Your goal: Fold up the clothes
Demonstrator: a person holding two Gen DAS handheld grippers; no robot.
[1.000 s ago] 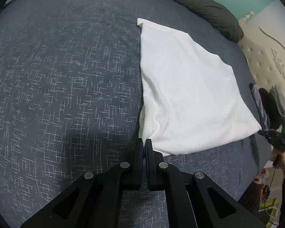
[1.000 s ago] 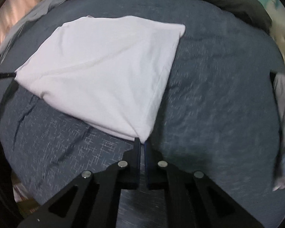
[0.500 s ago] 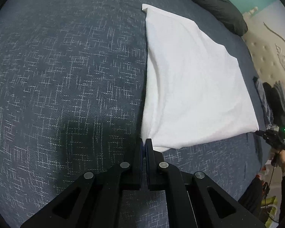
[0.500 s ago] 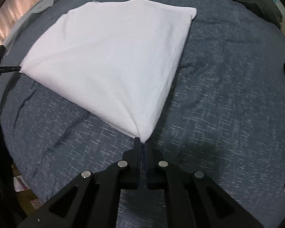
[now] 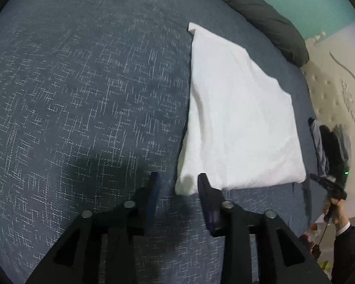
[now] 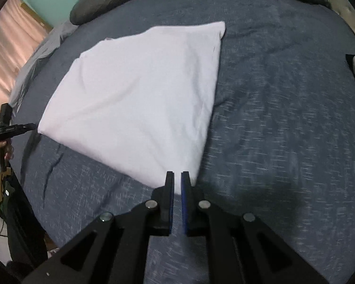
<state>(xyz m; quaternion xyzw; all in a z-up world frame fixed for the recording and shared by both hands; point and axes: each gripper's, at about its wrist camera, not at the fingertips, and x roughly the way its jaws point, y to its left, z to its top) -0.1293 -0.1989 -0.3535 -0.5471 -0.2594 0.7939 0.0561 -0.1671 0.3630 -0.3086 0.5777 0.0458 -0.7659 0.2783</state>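
Covering the bed, speckled blue bedspread [image 5: 82, 82] meets teal wall [image 5: 319, 7].

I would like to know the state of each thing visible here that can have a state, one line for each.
white garment: folded, lying flat on the bed.
left gripper: open, jaws just opened; the garment's corner lies between them, not pinched.
right gripper: nearly shut on the garment's near corner.
bed cover: spread out, slightly creased.
dark pillow: lying at the far edge of the bed.

Folded cloth [image 5: 239, 123] lies on the bed [image 5: 82, 94]; pillow [image 5: 267, 19] behind it; clothes pile [image 5: 329, 142] right.
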